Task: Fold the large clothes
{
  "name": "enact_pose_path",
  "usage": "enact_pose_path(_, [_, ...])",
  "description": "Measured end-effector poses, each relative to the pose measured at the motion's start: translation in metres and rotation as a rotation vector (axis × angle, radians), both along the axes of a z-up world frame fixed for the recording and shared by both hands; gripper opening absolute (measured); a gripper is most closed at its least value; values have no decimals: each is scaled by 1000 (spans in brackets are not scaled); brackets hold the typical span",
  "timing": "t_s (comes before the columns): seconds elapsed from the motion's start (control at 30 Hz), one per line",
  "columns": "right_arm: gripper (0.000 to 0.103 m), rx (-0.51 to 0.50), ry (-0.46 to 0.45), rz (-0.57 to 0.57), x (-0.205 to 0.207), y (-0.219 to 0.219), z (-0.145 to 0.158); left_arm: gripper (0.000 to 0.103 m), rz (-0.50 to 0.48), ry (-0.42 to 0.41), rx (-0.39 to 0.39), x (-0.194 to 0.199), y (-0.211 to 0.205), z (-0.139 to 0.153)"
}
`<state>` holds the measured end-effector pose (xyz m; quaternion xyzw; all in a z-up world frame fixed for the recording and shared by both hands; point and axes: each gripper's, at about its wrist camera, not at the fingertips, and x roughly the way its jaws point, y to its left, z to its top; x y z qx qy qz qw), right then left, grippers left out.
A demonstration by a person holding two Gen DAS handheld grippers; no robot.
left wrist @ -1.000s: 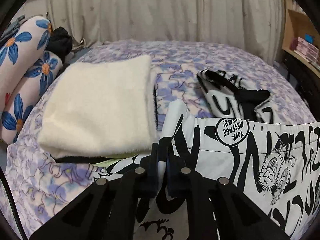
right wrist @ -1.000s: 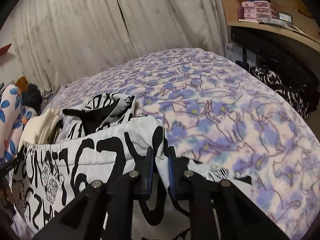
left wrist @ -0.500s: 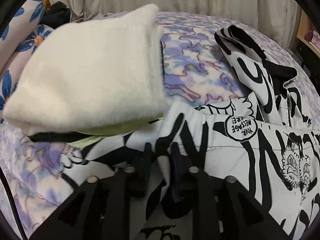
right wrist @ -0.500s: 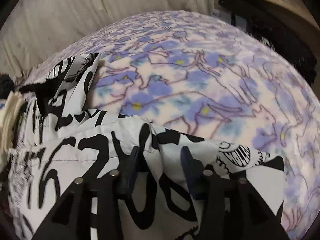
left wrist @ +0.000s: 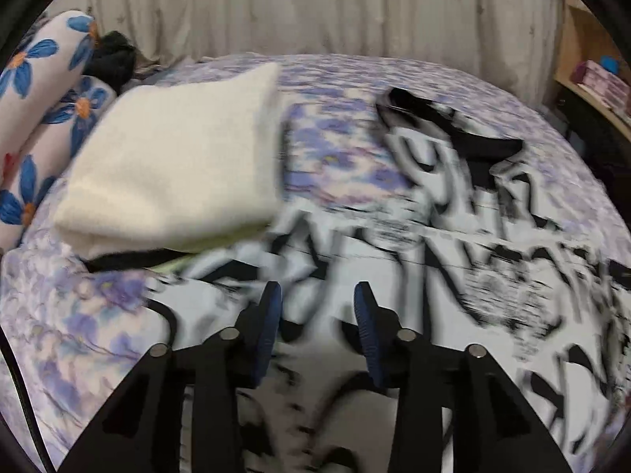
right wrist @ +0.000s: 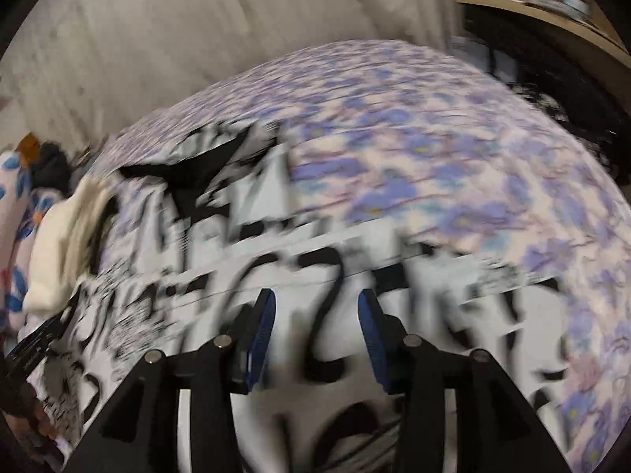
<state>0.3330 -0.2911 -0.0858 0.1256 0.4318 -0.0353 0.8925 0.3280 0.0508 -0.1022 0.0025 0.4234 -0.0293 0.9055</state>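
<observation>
A large white garment with black graffiti print (left wrist: 453,268) lies spread across the bed, blurred by motion; in the right wrist view the garment (right wrist: 236,268) fills the lower half. My left gripper (left wrist: 316,295) hovers over its left part with jaws opening; the cloth lies below them and is not pinched. My right gripper (right wrist: 316,299) stands open over the right part of the same garment, its blue pads (right wrist: 260,327) clear of the fabric.
A folded cream fleece stack (left wrist: 177,157) lies on the bed's left, touching the garment's edge. Floral pillows (left wrist: 35,79) and a black bundle (left wrist: 112,61) lie beyond it. The purple flowered bedspread (right wrist: 434,138) stretches to the right. A wooden shelf (right wrist: 532,12) stands at far right.
Both grippers were shut on the garment's folded edge; their jaws have spread and let it go. The cloth now lies on the bed, and both views have drawn back.
</observation>
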Motion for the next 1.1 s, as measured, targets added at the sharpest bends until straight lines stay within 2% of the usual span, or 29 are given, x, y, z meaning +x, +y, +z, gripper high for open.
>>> enact_pose_path(0.13, [43,18,20,96,1,42,-14,36,-66,36,-20,-8,-38,-11])
enact_pose_path(0.27, [43,-57,28,120,0,55,-30,36,-78,88,38,-5,-60,-39])
enact_pose_path(0.37, [43,-106,33,84,-7,31,-35,36,-93,71,103,-2,-59,-53])
enact_pose_path(0.5, [43,-191,73,-42,-26,-39,-42,37,-96,55,170,-2,-40,-51])
enact_pose_path(0.57, [42,-222,78,-107,-41,-74,-43,37,-82,53,178,0,-23,-50])
enact_pose_path(0.6, [35,-186,70,-107,-47,-87,-42,37,-71,50,183,0,-13,-49])
enact_pose_path(0.63, [20,-139,67,-113,-56,-103,-41,37,-53,44,192,-1,-3,-46])
enact_pose_path(0.7, [11,-119,71,-129,-68,-117,-36,37,-28,46,183,-1,13,-44])
enact_pose_path(0.77, [11,-101,71,-130,-76,-119,-33,37,-17,60,146,-4,28,-39])
enact_pose_path(0.97, [15,-41,33,-152,-98,-106,-15,37,27,80,190,-28,40,-22])
enact_pose_path(1.07, [16,13,3,-131,-114,-93,-2,40,34,81,143,-56,52,-4])
enact_pose_path(1.1, [17,25,-2,-120,-119,-87,1,46,35,80,129,-62,53,-1])
